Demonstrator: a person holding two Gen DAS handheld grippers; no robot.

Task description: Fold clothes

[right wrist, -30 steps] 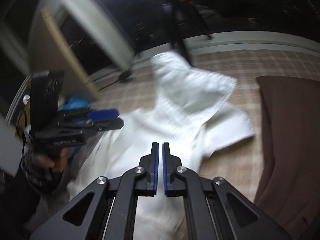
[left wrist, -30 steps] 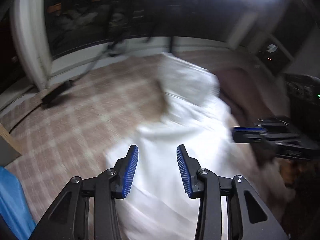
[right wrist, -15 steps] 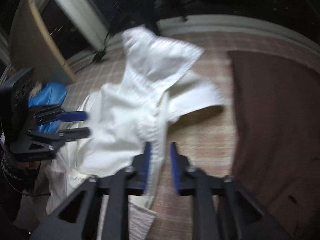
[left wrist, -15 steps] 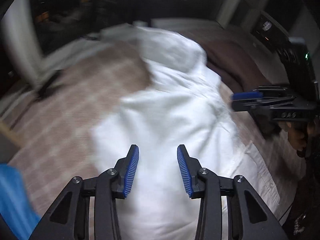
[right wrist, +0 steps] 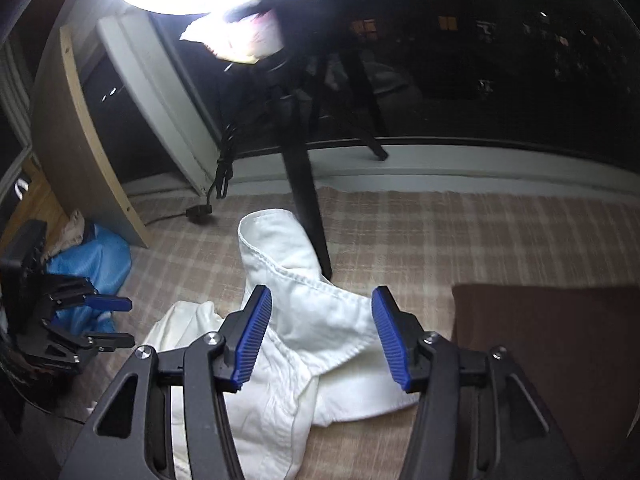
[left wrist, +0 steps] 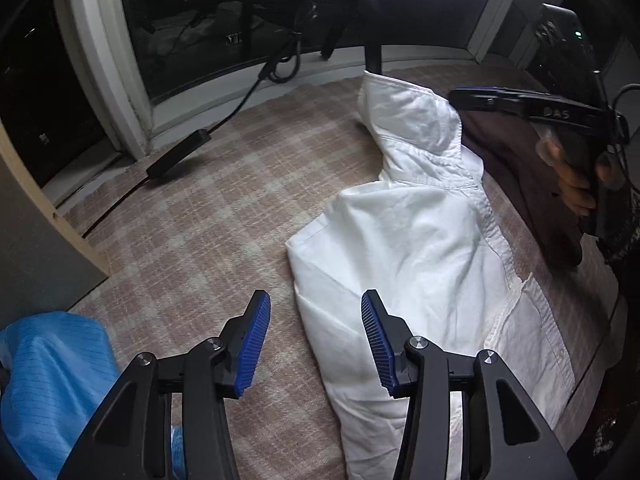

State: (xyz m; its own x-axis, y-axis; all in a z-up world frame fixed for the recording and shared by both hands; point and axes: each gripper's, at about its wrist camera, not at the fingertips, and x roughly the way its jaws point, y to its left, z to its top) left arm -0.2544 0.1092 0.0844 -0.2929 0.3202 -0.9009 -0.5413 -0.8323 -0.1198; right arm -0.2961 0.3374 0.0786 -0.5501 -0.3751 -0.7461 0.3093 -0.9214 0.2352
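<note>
- White shirt [left wrist: 408, 240] lies crumpled on the plaid bed cover [left wrist: 200, 216], beside a brown garment [right wrist: 552, 344].
- Left gripper [left wrist: 316, 340] and right gripper [right wrist: 322, 336]: jaws opening, holding nothing, above the shirt.
- Blue bag [left wrist: 48, 376] at bed's edge; dark window [right wrist: 480, 60] behind.

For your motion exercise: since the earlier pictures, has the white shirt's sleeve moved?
Yes. In the right wrist view the white shirt's sleeve, earlier spread toward the brown cloth, now lies folded back across the shirt, farther from it.
</note>
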